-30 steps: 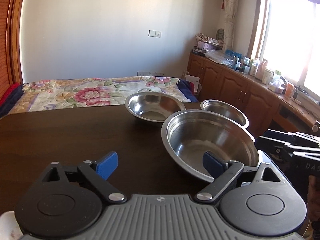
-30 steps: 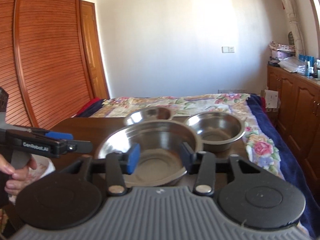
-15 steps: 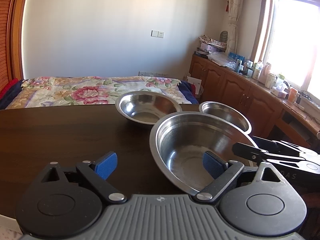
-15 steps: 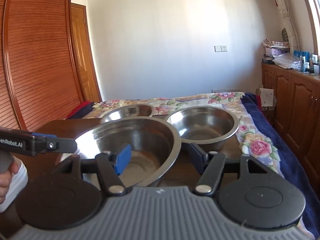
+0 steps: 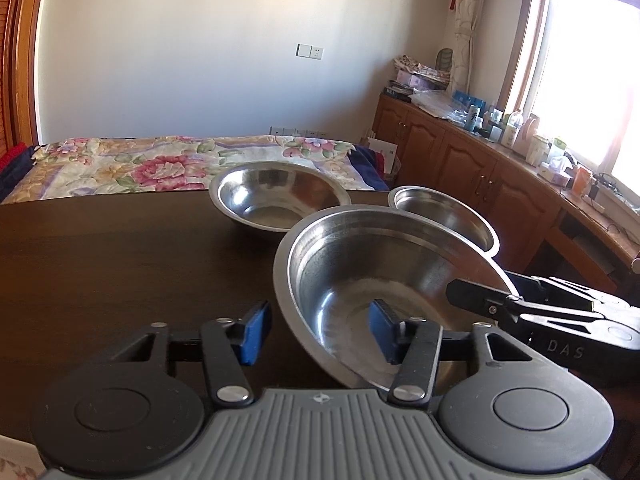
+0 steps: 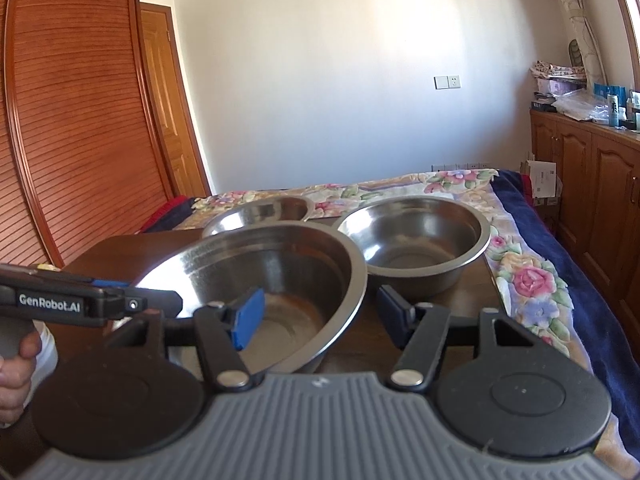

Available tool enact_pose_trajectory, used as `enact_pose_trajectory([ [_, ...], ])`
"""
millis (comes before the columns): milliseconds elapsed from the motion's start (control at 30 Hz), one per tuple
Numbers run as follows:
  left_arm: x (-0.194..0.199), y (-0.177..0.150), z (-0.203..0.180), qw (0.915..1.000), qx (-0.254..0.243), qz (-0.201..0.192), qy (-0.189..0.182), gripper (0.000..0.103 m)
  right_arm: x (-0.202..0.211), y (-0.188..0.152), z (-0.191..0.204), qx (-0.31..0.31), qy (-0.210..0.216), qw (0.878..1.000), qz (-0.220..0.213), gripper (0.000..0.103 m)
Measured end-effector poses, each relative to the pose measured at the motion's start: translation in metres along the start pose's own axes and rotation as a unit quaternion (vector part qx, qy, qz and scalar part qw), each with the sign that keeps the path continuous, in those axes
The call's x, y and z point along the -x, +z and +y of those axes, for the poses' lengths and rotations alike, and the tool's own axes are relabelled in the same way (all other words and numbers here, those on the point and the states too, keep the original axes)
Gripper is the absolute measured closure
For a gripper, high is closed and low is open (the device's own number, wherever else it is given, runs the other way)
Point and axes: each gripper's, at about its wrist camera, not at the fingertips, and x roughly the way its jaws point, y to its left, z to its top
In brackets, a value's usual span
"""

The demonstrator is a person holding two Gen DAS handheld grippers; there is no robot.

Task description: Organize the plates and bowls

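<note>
1. Large steel bowl (image 5: 384,280): nearest of 3 on the dark wooden table (image 5: 100,260), tilted, its near side lifted.

2. Medium bowl (image 5: 276,196): at 11 o'clock beyond the large one, upright.

3. Deep bowl (image 6: 412,236): at 1 o'clock in the right wrist view, just beside the large bowl's rim.

4. Left gripper (image 5: 316,332): jaws closing, straddling the large bowl's left rim, pads not yet pressing it.

5. Right gripper (image 6: 320,312): jaws closing, straddling the right rim, 1 pad inside, 1 outside, gap showing.

6. Floral bedspread (image 5: 140,164): at 12 o'clock behind the table.
</note>
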Motion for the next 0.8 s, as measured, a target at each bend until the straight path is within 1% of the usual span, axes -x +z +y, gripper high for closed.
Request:
enact_pose_trajectory([
  [67, -0.001, 0.0, -0.002, 1.0, -0.001, 0.002, 0.002, 0.054, -0.001, 0.0, 0.0, 0.002, 0.001, 1.0, 0.002, 0.045],
  [133, -0.002, 0.001, -0.003, 1.0, -0.002, 0.003, 0.002, 0.058, -0.001, 0.0, 0.0, 0.001, 0.0, 1.0, 0.004, 0.051],
  [167, -0.002, 0.001, -0.003, 1.0, -0.003, 0.004, 0.001, 0.059, -0.002, 0.0, -0.002, 0.0, 0.001, 1.0, 0.004, 0.052],
  [300, -0.001, 0.001, -0.002, 1.0, -0.005, 0.004, 0.003, 0.06, -0.003, 0.001, -0.003, -0.002, 0.005, 1.0, 0.006, 0.063],
  [367, -0.001, 0.0, -0.001, 1.0, -0.004, 0.005, 0.006, 0.061, -0.004, 0.001, -0.002, -0.002, 0.003, 1.0, 0.005, 0.064],
  [433, 0.001, 0.001, -0.001, 1.0, -0.004, 0.004, 0.006, 0.063, -0.003, 0.0, -0.003, -0.004, 0.005, 1.0, 0.004, 0.068],
  [567, 0.008, -0.001, -0.002, 0.9999, -0.011, -0.003, 0.012, 0.063, -0.002, 0.0, -0.002, -0.002, 0.009, 1.0, -0.002, 0.072],
  [667, 0.015, -0.001, -0.001, 0.9999, -0.011, -0.007, 0.01, 0.063, 0.001, 0.0, 0.004, 0.02, 0.002, 1.0, -0.005, 0.072],
  [800, 0.028, -0.002, 0.002, 0.9999, -0.006, -0.013, 0.003, 0.063, 0.011, 0.002, 0.01, 0.02, 0.009, 1.0, -0.009, 0.072],
])
